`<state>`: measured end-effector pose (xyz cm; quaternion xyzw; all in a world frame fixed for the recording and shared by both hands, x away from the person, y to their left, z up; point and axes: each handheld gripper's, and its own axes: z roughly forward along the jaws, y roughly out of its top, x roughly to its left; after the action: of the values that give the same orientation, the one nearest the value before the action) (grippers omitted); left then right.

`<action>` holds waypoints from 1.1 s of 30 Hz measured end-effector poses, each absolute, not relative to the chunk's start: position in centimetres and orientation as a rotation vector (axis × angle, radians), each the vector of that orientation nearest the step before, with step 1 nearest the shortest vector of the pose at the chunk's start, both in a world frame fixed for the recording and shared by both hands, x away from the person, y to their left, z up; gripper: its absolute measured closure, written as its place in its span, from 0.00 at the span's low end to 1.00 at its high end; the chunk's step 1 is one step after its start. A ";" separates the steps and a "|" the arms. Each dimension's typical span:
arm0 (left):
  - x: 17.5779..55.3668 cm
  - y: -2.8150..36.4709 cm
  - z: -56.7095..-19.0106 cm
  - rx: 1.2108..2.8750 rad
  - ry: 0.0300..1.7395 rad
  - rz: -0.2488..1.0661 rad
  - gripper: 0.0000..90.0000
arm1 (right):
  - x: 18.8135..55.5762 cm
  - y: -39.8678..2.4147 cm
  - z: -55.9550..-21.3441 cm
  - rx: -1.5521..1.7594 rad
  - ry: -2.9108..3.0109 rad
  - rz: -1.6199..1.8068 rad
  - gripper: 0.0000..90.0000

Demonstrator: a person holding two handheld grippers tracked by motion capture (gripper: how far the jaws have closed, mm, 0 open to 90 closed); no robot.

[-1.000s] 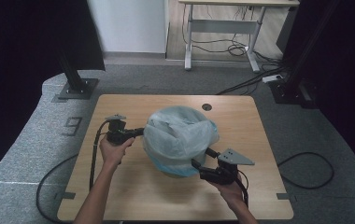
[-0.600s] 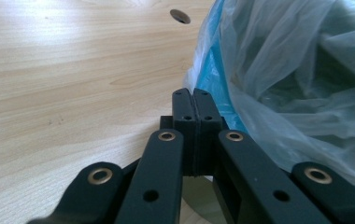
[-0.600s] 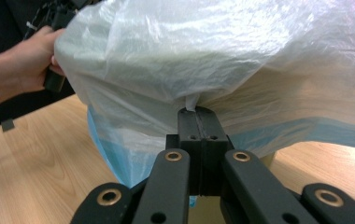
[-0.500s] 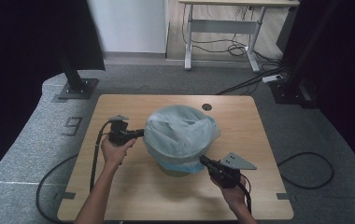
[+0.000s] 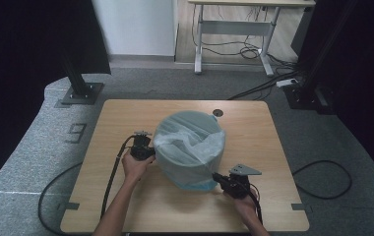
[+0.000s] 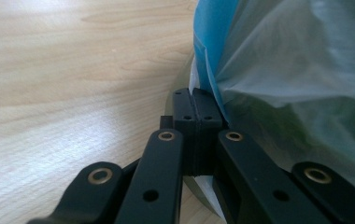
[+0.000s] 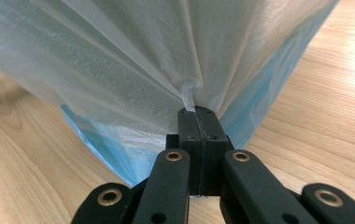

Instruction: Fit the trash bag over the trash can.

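A blue bin [image 5: 195, 184] is standing on the wooden surface [image 5: 126, 206], wrapped in a translucent plastic bag [image 5: 187, 147]. The left gripper [image 6: 197, 109] is pressing against the bin's side, its jaws clenched on a fold of the bag's edge, with the blue wall just beyond the jaws. The right gripper [image 7: 198, 122] is sitting low at the opposite side, its jaws clamped on a gathered pleat of the bag, which is fanning upward and outward from the jaw tips. Both grippers are pinching film near the bin's base.
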<state>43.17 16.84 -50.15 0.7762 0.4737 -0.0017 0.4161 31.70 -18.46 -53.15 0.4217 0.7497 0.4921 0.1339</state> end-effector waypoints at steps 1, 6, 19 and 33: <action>43.1 16.8 -50.2 1.951 1.189 -0.003 1.00 | 31.8 -18.7 -53.2 1.228 2.166 1.431 0.99; 42.7 17.3 -49.5 1.949 1.172 0.034 0.91 | 31.6 -19.3 -53.0 1.227 2.114 1.496 0.87; 39.0 23.0 -43.4 1.889 1.123 0.286 0.31 | 29.2 -21.5 -50.7 1.101 1.966 1.616 0.39; 39.3 18.5 -33.9 1.961 0.837 0.293 0.32 | 28.0 -23.4 -50.6 1.069 1.970 1.652 0.35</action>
<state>39.31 18.50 -33.87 0.8020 0.3421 0.1199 0.4748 28.02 -23.39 -50.61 0.3779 0.6963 0.5838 0.1777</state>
